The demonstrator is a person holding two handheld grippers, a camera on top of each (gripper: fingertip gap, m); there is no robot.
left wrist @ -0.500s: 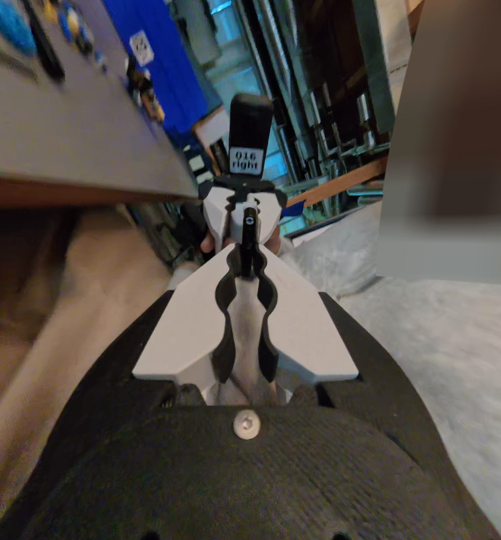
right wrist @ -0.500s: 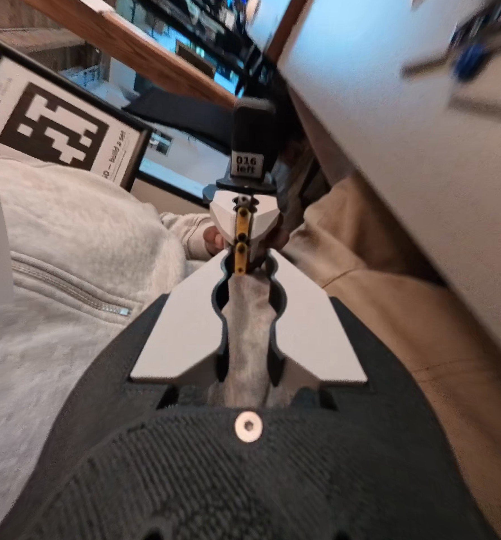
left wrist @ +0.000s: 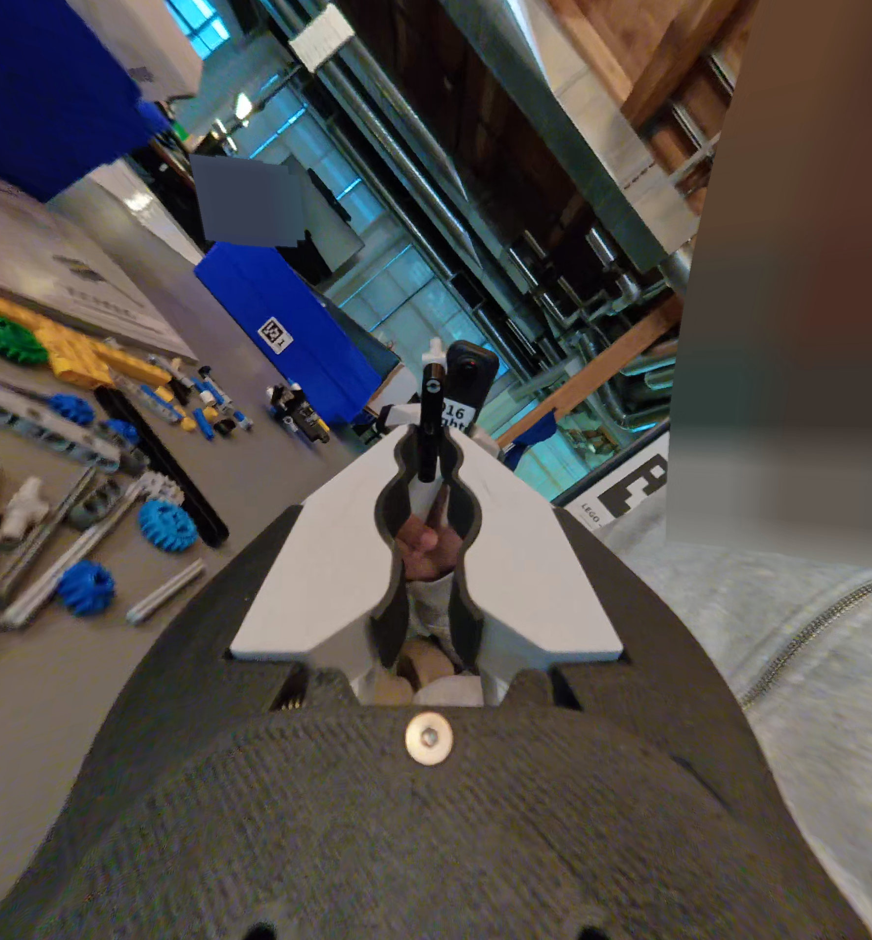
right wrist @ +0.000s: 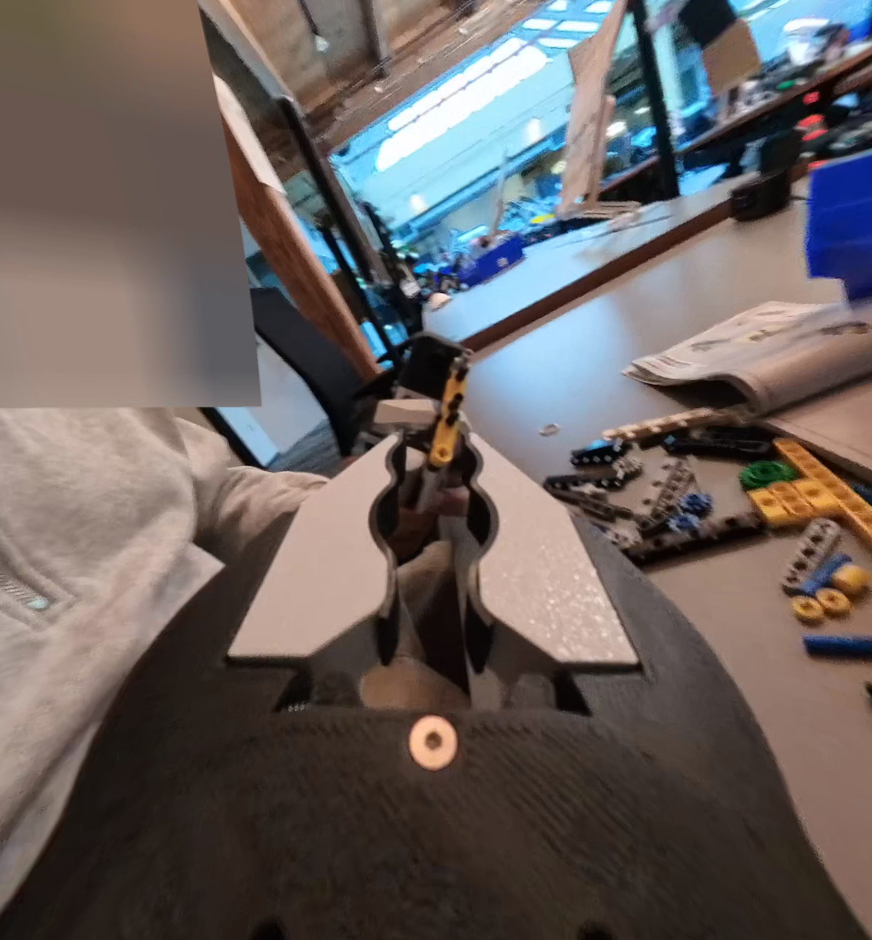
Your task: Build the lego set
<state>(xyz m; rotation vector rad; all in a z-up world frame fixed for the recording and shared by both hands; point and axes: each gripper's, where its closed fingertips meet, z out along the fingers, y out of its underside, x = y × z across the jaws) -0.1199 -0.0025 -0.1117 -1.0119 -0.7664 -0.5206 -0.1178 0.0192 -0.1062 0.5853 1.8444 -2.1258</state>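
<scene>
My left gripper (left wrist: 428, 440) is shut on a thin black Lego piece (left wrist: 430, 407) that sticks up past its tips. My right gripper (right wrist: 436, 450) is shut on a short yellow beam with holes (right wrist: 449, 407). The two grippers face each other tip to tip above the person's lap, and each shows just behind the other's piece: the right one in the left wrist view (left wrist: 469, 376), the left one in the right wrist view (right wrist: 426, 369). Whether the two pieces touch I cannot tell. Loose parts lie on the grey table (left wrist: 250, 458).
Blue gears (left wrist: 166, 524), a green gear (left wrist: 6, 338), yellow beams (left wrist: 93, 356), a booklet (left wrist: 42, 274) and a blue bin (left wrist: 291, 325) are on the table. The right wrist view shows a black and yellow frame (right wrist: 820, 498) and the booklet (right wrist: 779, 351). A person in a grey sweatshirt (right wrist: 67, 508) sits close. The green gear (left wrist: 6, 338) is about 15 cm from both grippers' fingertips.
Both grippers have risen from below the table edge to above table level and tilted. Each still holds its piece, and they still face each other.
</scene>
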